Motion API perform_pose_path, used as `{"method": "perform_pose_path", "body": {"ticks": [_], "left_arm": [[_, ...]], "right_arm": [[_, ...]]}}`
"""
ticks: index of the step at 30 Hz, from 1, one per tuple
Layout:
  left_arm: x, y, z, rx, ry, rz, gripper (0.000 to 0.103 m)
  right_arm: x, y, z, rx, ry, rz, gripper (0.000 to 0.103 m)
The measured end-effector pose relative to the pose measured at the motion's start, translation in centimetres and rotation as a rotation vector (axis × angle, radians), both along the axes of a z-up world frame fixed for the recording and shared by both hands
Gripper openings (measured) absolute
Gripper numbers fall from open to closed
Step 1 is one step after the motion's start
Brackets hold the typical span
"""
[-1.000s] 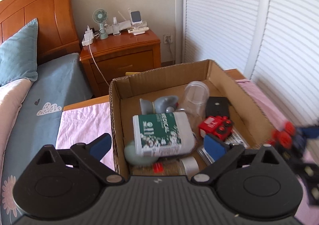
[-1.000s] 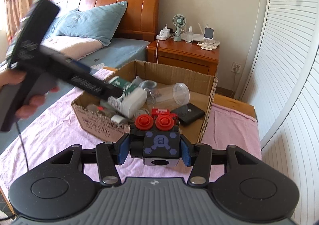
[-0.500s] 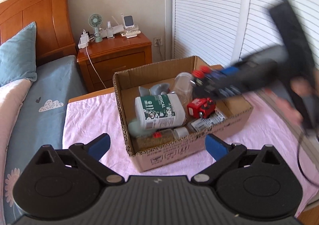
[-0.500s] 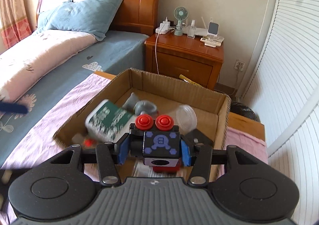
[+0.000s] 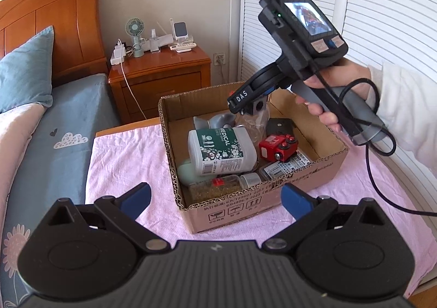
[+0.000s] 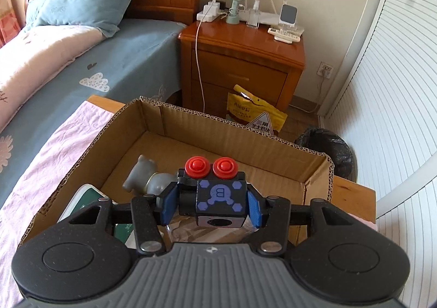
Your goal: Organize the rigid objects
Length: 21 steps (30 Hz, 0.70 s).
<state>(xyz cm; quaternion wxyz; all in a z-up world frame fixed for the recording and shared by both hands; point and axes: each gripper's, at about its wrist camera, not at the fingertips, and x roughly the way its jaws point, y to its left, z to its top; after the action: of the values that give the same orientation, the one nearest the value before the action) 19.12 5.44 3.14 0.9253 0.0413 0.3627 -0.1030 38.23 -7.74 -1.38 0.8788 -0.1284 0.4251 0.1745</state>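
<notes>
An open cardboard box [image 5: 273, 198] stands on a pink cloth and holds a white-and-green bottle [image 5: 221, 151], a red toy car [image 5: 278, 148], a grey figure [image 5: 221, 120], a black block [image 5: 280, 126] and small jars. My right gripper [image 6: 211, 205] is shut on a black toy cube with red buttons [image 6: 218, 196] and holds it over the box's [image 6: 245, 141] far half. It also shows in the left wrist view [image 5: 255, 106]. My left gripper [image 5: 215, 198] is open and empty in front of the box.
A wooden nightstand [image 5: 161, 84] with a small fan and chargers stands behind the box. A bed with a blue pillow [image 5: 24, 73] lies to the left. White louvred doors [image 5: 382, 21] are on the right. A yellow bag [image 6: 254, 114] and a black bin [image 6: 327, 149] sit beyond the box.
My right gripper has carried the toy cube forward over the box and lowered toward it. My left gripper has pulled back from the box.
</notes>
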Motion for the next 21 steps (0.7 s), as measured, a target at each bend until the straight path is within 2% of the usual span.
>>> {"method": "perform_pose_path", "body": {"ticks": [1,4,12,16,21], "left_arm": [[0.0,0.0,0.0,0.000,-0.001,0.002,0.101],[-0.2,-0.1,0.0,0.008,-0.004,-0.001,0.101],[-1.4,-0.6,1.2,0.033,-0.030,0.026,0.101],[-2.3,-0.7,2.0,0.046,-0.039,0.067,0.101],[-3.2,-0.8,2.5,0.072,0.008,0.156,0.101]], "right_arm": [[0.0,0.0,0.0,-0.007,-0.004,-0.008,0.078],[-0.8,-0.1,0.5,-0.001,-0.034,0.000,0.098],[-3.9,-1.2,2.7,0.030,-0.010,-0.015,0.102],[-7.1,-2.0,3.9,0.031,-0.001,-0.041,0.103],[-12.5,-3.6,5.0,0.010,0.013,-0.096,0.103]]}}
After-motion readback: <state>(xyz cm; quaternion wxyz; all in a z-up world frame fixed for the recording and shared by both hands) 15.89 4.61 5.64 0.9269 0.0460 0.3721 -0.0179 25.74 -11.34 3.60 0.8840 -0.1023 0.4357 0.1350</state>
